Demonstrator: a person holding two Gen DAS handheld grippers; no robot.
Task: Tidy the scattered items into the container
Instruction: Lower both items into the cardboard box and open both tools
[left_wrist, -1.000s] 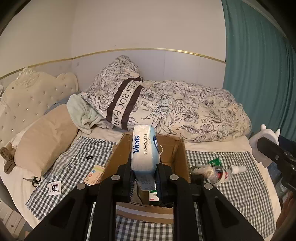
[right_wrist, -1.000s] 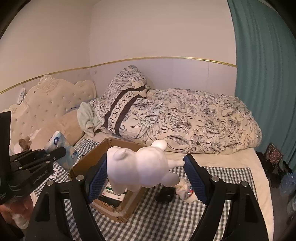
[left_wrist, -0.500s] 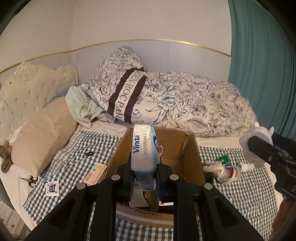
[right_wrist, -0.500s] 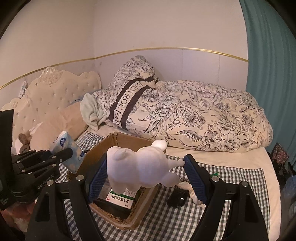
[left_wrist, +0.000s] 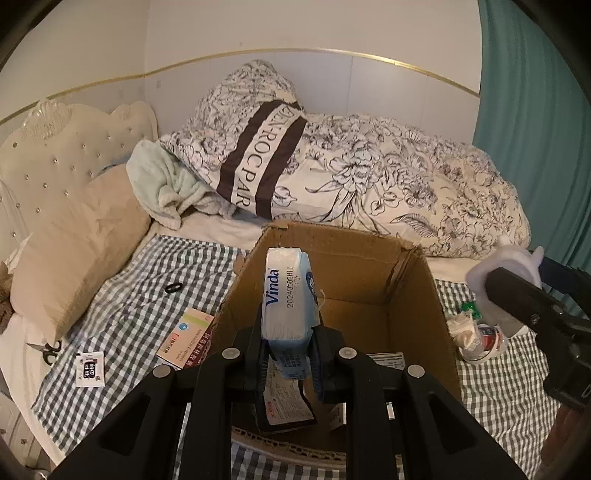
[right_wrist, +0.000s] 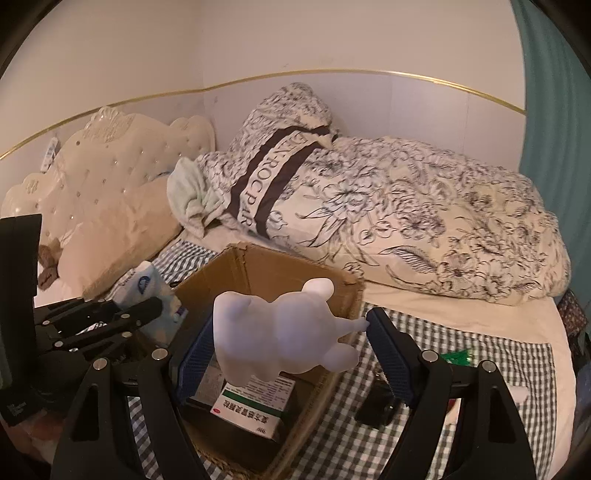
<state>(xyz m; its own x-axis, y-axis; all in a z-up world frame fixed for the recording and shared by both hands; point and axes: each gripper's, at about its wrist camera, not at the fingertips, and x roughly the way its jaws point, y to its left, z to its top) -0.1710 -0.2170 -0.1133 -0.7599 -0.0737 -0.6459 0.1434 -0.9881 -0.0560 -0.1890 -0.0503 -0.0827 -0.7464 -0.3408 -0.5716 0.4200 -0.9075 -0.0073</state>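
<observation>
We hold a Vinda tissue pack (left_wrist: 288, 295) upright in our left hand-held gripper (left_wrist: 290, 354), with the jaws narrow and pressed on it, above the open cardboard box (left_wrist: 439, 314) on the bed. Our right hand-held gripper (right_wrist: 288, 354) stands wide, with a white toy figure (right_wrist: 280, 332) between its blue pads, above the box's right side. A medicine box (right_wrist: 255, 406) lies inside the box, and scissors (left_wrist: 50, 350) lie on the checked cloth (left_wrist: 140, 306).
</observation>
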